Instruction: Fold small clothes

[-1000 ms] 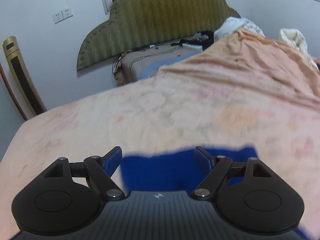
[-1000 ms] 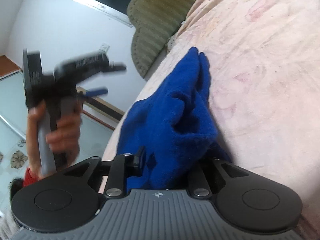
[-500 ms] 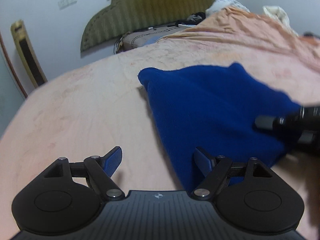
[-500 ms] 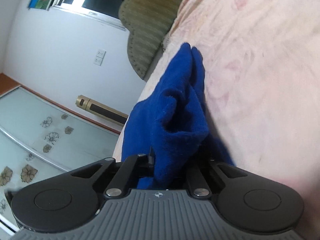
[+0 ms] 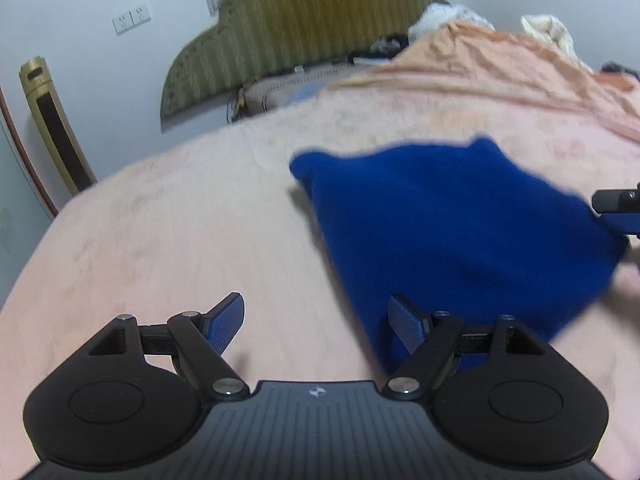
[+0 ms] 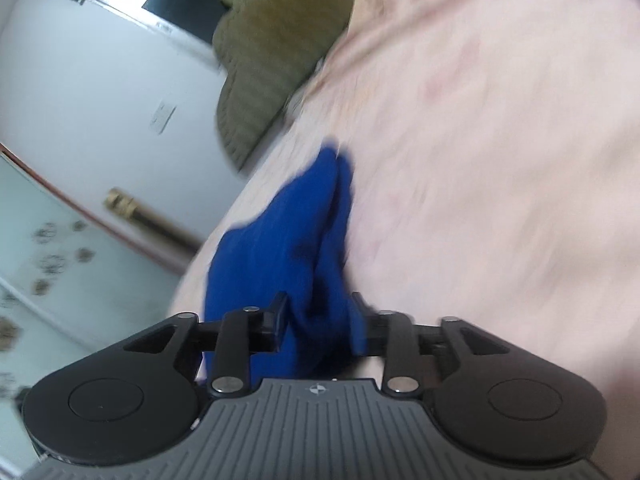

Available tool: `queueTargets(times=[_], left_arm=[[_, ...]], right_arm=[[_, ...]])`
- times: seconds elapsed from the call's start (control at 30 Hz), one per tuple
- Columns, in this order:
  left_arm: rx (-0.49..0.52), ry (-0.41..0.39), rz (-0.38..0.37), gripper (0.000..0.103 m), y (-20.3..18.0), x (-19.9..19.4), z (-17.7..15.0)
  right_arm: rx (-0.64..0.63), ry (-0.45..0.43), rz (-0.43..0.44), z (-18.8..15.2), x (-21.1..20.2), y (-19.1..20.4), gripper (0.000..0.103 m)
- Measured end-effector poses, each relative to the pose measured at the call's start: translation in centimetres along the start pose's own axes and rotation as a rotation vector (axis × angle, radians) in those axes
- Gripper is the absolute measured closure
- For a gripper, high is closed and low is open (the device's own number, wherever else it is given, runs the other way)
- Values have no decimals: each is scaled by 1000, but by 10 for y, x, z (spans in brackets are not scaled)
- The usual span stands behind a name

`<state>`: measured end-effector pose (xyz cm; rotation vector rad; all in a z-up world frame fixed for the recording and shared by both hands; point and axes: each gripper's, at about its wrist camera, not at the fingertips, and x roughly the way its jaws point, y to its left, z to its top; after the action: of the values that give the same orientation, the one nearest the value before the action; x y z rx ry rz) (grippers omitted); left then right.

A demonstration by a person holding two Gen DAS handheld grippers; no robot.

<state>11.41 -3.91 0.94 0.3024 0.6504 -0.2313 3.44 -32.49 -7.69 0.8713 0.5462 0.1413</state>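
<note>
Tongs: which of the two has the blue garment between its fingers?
The right tongs: the blue garment lies between its opening jaws. The left tongs stands wide open with only the pink bedspread between its fingers.

Left wrist view low over bed (image 5: 168, 240), facing headboard (image 5: 288, 32), right wrist view close, both sharing blue cloth (image 5: 460, 220).

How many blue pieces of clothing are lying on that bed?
1: a single blue garment on the pink bedspread, its near end between the right gripper as the jaws open. More clothes are piled by the headboard; anything blue there is hidden.
</note>
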Motion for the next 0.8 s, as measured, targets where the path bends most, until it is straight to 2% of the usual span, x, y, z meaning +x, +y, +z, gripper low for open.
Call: queueTargets(times=[0.17, 0.3, 0.4, 0.47, 0.5, 0.53, 0.6, 0.7, 0.77, 0.8], left_arm=[[-111, -32, -42, 24, 11, 33, 47], [-135, -49, -98, 24, 9, 68, 75], [-117, -14, -79, 24, 4, 102, 86], [-100, 52, -35, 24, 3, 134, 85], [-106, 89, -15, 22, 5, 147, 82], [-123, 105, -29, 23, 8, 152, 78], [-168, 66, -66, 24, 17, 138, 71], [-147, 19, -81, 24, 19, 105, 60], [-134, 19, -129, 19, 21, 87, 47], [-136, 28, -154, 18, 22, 81, 40]], right_arm=[[-224, 5, -49, 44, 29, 39, 64], [-375, 133, -35, 63, 80, 66, 65], [-446, 189, -80, 69, 118, 75, 64], [-459, 180, -150, 72, 136, 70, 60], [-456, 172, -164, 74, 141, 65, 60], [-433, 161, -147, 77, 143, 61, 60], [-403, 152, -139, 79, 137, 60, 59], [-439, 99, -144, 73, 112, 60, 48], [-417, 110, -134, 71, 99, 52, 38], [-391, 133, -121, 70, 94, 47, 36]])
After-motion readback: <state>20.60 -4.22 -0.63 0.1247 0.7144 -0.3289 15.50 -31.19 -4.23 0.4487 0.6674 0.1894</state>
